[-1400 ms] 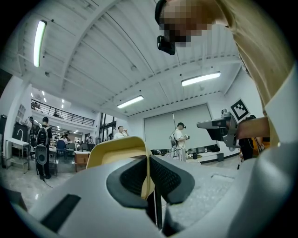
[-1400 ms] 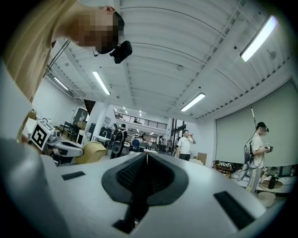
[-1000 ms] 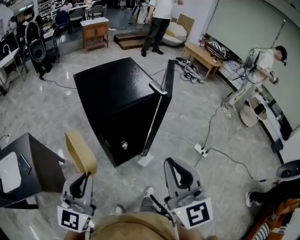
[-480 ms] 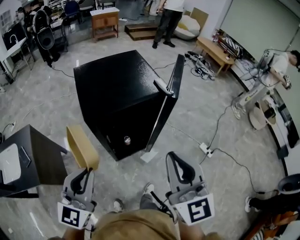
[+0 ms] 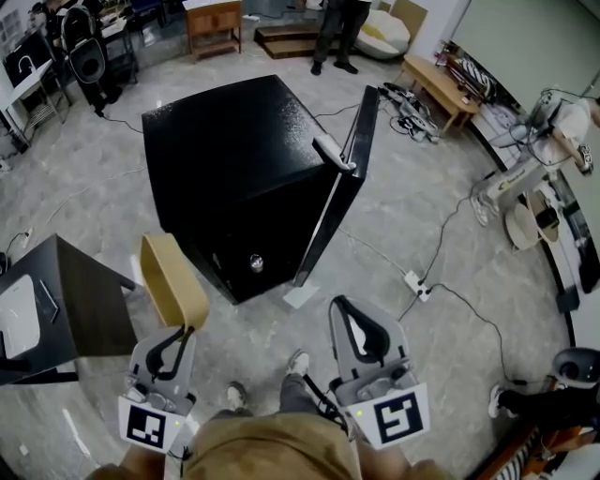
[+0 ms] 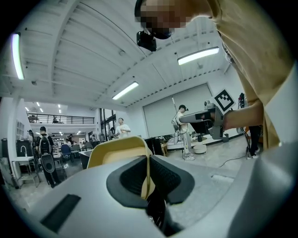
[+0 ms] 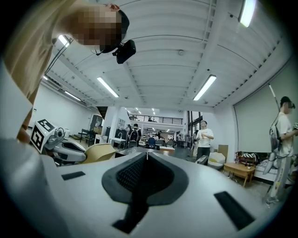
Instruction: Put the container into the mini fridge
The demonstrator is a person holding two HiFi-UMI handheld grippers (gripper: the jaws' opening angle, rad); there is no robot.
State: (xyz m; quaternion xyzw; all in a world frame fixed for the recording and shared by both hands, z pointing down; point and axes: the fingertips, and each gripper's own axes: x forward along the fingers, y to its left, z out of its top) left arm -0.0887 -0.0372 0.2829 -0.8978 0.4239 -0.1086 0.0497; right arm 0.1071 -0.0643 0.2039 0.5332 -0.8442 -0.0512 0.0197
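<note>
On grey tile floor [image 5: 394,216] stands black mini fridge [image 5: 234,159], door [image 5: 339,197] swung open at its right side and seen nearly edge-on, pale bar [image 5: 333,150] at the door's top corner. Small round shiny knob [image 5: 255,263] on the dark face under the fridge top.

Left hand-held gripper [image 5: 185,333] low left in head view, jaws clamped on the wall of a tan container [image 5: 173,281]. Container is outside the fridge, held in the air tipped on its side, between the dark desk [image 5: 84,319] and the fridge's near corner. Left gripper view confirms this: both black pads [image 6: 165,174] pinch the thin tan rim, with the container [image 6: 116,148] rising just past them.

Right hand-held gripper [image 5: 342,309] low centre-right, pointing toward the door's foot. Right gripper view: jaws pressed together, nothing between them [image 7: 147,157].

Markings: only black-and-white square markers, one on the left cube [image 5: 148,427], one on the right cube [image 5: 396,422]. Left cube's marker also shows in right gripper view [image 7: 42,132]. White flat item [image 5: 17,323] lies on the desk.

White power strip [image 5: 417,284] with cable [image 5: 469,314] on the floor right of the door. Wooden cabinet [image 5: 214,23] and a standing person [image 5: 337,28] far back. Another person [image 5: 567,122] at right edge.
</note>
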